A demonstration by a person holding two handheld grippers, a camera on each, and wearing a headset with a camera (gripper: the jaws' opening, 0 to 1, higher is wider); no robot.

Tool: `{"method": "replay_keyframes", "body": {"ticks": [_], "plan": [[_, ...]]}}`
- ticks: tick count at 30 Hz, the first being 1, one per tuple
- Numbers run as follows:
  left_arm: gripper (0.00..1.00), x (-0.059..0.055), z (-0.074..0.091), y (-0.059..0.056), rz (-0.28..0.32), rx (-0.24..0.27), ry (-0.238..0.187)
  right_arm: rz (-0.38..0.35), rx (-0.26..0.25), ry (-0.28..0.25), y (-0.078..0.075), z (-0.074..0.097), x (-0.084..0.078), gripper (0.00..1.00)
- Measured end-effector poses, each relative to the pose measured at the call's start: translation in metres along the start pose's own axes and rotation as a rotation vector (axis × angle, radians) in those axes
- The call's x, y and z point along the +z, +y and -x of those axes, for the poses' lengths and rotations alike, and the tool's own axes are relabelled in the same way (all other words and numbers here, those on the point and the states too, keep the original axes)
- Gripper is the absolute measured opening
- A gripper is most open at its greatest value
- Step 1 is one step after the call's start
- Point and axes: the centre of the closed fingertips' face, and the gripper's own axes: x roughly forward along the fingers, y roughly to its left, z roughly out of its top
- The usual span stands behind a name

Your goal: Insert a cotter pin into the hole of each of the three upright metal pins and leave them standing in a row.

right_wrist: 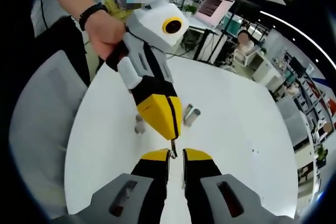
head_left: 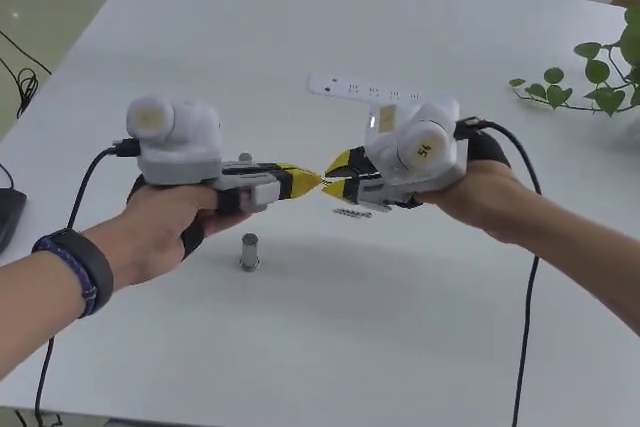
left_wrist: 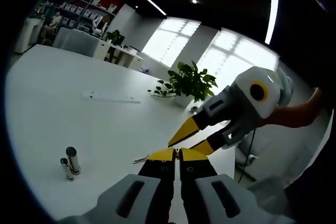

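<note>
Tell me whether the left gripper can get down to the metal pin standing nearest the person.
Probably yes: the metal pin stands on bare table below the left gripper, with nothing between. Its jaws, though, are shut on a cotter pin.

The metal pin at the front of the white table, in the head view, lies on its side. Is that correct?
Not quite: the metal pin stands upright at the front of the white table. The head view shows it.

metal pin [head_left: 245,158] half hidden behind left gripper [head_left: 315,180], plant [head_left: 598,72] cut by rt edge
</note>
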Motion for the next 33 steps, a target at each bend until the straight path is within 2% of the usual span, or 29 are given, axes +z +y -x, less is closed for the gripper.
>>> {"method": "replay_keyframes", "body": {"ticks": [10, 20, 33], "plan": [[0.00, -0.003, 0.004, -0.013, -0.080, -0.066, 0.026, -0.027, 0.083, -0.005, 0.015, 0.000, -0.001, 0.10], [0.00, -0.005, 0.006, -0.019, -0.139, -0.107, 0.047, -0.040, 0.125, -0.014, 0.025, 0.001, 0.001, 0.07], [0.00, -0.014, 0.009, -0.027, -0.246, -0.171, 0.106, -0.061, 0.192, -0.015, 0.038, 0.002, 0.000, 0.05]]}}
